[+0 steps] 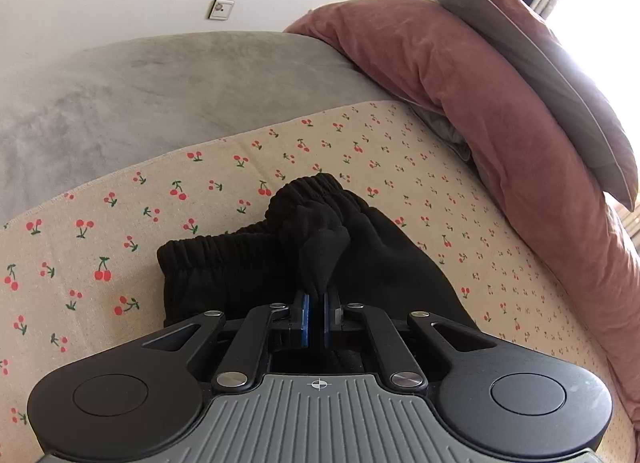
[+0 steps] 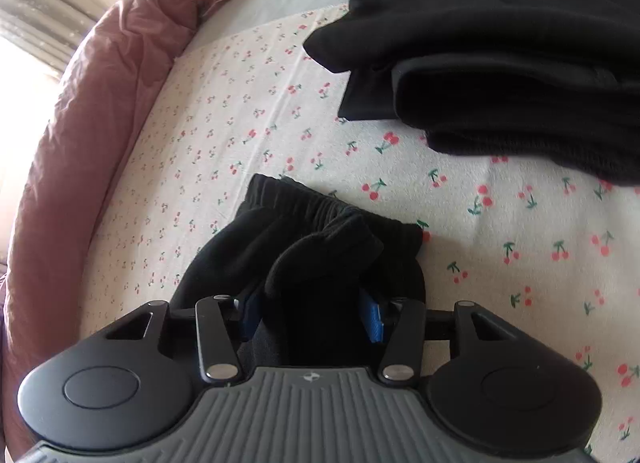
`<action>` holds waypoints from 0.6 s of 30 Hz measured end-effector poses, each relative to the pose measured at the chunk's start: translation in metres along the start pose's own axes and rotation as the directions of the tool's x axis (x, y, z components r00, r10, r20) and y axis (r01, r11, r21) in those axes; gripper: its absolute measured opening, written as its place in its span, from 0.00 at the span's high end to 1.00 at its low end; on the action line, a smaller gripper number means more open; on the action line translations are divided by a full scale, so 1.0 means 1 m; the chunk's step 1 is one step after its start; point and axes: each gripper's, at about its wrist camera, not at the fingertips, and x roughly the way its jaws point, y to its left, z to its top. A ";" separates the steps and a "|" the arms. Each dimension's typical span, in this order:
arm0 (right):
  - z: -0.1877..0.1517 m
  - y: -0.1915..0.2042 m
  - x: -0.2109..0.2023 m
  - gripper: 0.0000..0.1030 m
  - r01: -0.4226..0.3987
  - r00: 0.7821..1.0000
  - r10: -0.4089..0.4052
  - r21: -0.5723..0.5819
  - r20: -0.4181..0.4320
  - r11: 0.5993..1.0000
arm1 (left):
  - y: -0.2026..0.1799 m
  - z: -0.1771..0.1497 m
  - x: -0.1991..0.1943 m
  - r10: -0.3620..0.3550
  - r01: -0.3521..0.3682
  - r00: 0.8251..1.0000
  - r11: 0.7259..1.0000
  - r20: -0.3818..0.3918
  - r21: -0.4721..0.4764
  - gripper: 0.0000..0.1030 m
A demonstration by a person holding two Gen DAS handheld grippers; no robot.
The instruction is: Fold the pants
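Observation:
Black pants [image 1: 248, 267] with an elastic waistband lie partly folded on a cherry-print cloth [image 1: 100, 263]. My left gripper [image 1: 317, 299] is shut on a pinched fold of the black pants, just above the cloth. In the right wrist view the same pants [image 2: 320, 223] lie in front of my right gripper [image 2: 312, 311]. Its blue pads [image 2: 374, 321] stand wide apart with a thick fold of the pants between them; they do not press it.
A stack of folded black clothes [image 2: 500, 83] lies at the upper right of the right wrist view. A pink duvet [image 1: 460, 75] and a pillow [image 1: 520, 43] border the cloth. A grey blanket [image 1: 120, 95] lies beyond it.

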 end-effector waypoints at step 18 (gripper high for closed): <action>0.010 0.051 -0.055 1.00 -0.310 0.921 0.378 -0.415 0.091 0.855 | 0.032 0.014 -0.037 -0.027 0.027 1.000 1.000 0.012 0.005 0.97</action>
